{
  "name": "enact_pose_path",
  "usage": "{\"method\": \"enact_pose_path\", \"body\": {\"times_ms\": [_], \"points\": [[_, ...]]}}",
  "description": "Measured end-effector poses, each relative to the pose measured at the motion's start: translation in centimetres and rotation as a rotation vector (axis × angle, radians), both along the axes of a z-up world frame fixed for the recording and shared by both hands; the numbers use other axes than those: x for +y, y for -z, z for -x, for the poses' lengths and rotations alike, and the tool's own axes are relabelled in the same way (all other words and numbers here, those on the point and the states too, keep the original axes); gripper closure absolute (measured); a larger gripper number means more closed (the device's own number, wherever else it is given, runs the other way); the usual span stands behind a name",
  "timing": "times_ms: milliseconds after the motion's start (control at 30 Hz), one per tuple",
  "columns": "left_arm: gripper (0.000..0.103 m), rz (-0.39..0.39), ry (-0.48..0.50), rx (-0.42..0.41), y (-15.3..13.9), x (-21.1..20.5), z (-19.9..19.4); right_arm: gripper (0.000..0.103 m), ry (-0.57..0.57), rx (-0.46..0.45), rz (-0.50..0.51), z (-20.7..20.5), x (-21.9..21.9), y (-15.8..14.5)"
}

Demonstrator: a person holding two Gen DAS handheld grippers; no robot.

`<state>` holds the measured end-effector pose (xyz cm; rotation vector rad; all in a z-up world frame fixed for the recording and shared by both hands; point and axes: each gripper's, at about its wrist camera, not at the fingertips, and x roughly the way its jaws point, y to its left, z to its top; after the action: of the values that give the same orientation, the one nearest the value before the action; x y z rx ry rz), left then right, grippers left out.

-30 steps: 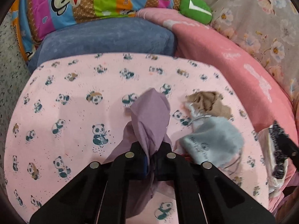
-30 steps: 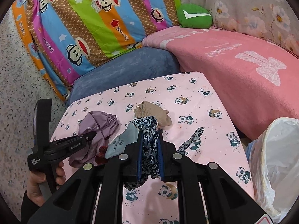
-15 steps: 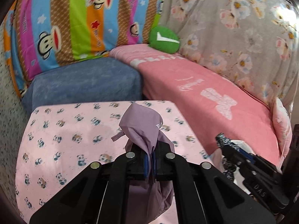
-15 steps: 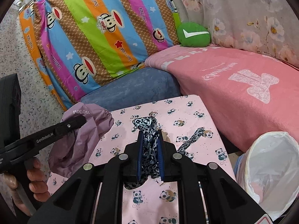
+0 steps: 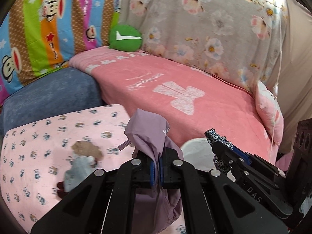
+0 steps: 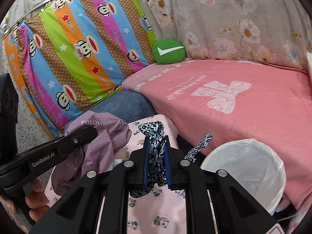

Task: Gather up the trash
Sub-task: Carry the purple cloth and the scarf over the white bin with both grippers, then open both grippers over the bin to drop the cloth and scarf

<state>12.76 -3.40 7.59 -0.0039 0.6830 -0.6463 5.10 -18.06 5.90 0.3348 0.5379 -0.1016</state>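
Observation:
My left gripper is shut on a purple cloth bag and holds it above the right edge of the panda-print table. The bag also shows in the right wrist view. My right gripper is shut on a leopard-print cloth, lifted above the table; it also shows in the left wrist view. A white-lined trash bin stands to the right, below both grippers; in the left view only its rim shows.
A brown cloth, a grey pouch and a dark red scrap lie on the table. A pink-covered sofa, a blue cushion and a green pillow stand behind.
Both grippers have lifted their cloths off the table and swung right toward the bin. The bin has come closer in the right wrist view.

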Motion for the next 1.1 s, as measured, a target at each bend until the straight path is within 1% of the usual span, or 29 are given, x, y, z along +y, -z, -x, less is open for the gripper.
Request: {"method": "enact_pose_path", "body": {"times_ms": [200, 367, 467, 567, 600, 633, 667, 700, 767, 800, 900, 1033, 1100], "points": [[0.1, -0.018, 0.096, 0.02, 0.9, -5.3, 1.4, 0.089, 0.087, 0.02, -0.008, 2.0, -5.0, 0.7], [0.099, -0.024, 0.164, 0.048, 1.8, -9.0, 2.3, 0.089, 0.137, 0.036, -0.019, 3.4, -8.0, 1.5], [0.097, -0.023, 0.192, 0.057, 2.3, -10.7, 2.6, 0.088, 0.17, 0.046, -0.03, 4.2, -9.9, 2.1], [0.097, -0.033, 0.22, 0.067, 2.7, -11.9, 2.7, 0.088, 0.186, 0.049, -0.038, 4.8, -10.8, 2.5], [0.095, -0.034, 0.224, 0.072, 2.8, -12.2, 2.7, 0.088, 0.192, 0.05, -0.039, 4.9, -11.2, 2.7], [0.091, -0.039, 0.223, 0.075, 2.9, -12.5, 2.6, 0.088, 0.196, 0.052, -0.04, 5.0, -11.5, 2.8], [0.078, -0.045, 0.211, 0.071, 2.9, -12.6, 2.5, 0.088, 0.197, 0.053, -0.041, 5.0, -11.7, 2.9], [0.061, -0.048, 0.195, 0.06, 2.9, -12.7, 2.5, 0.088, 0.2, 0.054, -0.041, 5.0, -11.9, 3.0], [0.045, -0.043, 0.166, 0.031, 2.8, -12.6, 2.6, 0.088, 0.202, 0.055, -0.042, 5.1, -12.0, 3.1], [0.044, -0.043, 0.157, 0.019, 2.7, -12.5, 2.6, 0.088, 0.204, 0.055, -0.042, 5.1, -12.2, 3.2], [0.044, -0.052, 0.149, 0.019, 2.7, -12.3, 2.4, 0.088, 0.207, 0.057, -0.043, 5.0, -12.3, 3.3], [0.044, -0.058, 0.132, 0.008, 2.7, -11.8, 2.1, 0.084, 0.209, 0.062, -0.039, 4.7, -12.1, 3.4], [0.044, -0.058, 0.125, 0.006, 2.7, -11.5, 2.1, 0.083, 0.208, 0.068, -0.041, 4.5, -12.0, 3.6]]}}
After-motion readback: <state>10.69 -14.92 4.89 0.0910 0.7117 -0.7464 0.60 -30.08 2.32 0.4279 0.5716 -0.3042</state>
